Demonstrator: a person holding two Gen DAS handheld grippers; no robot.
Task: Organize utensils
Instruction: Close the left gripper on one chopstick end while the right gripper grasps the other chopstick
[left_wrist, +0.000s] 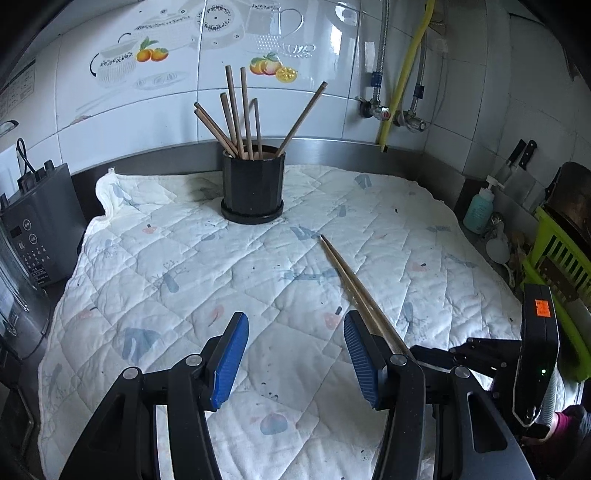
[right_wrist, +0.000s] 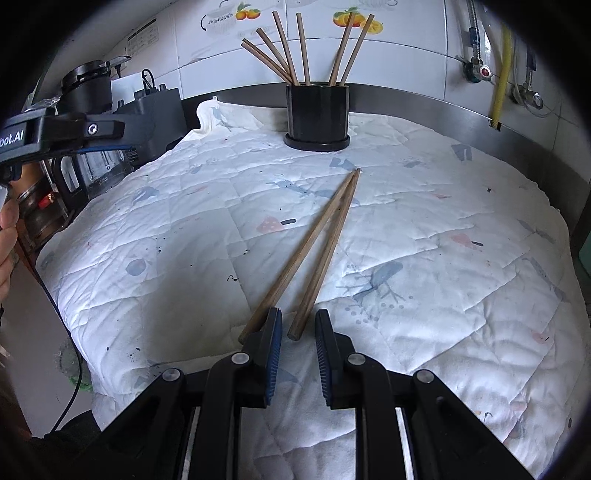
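Two chopsticks (right_wrist: 317, 254) lie on the cloth-covered counter (right_wrist: 443, 295), long axis toward one o'clock and the holder (right_wrist: 317, 114). The right gripper (right_wrist: 298, 334), nearer, narrowly parted, straddles one butt ungripped; the left gripper (left_wrist: 295, 354) hangs half-open, empty.

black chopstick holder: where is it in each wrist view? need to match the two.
Left wrist: black chopstick holder stands upper centre, at the quilted cloth's far edge, against the steel backsplash.
Right wrist: holder stands top centre, slightly right, same far edge.
Shared landmark: the loose chopstick pair lying on the cloth, tips pointing toward the holder.
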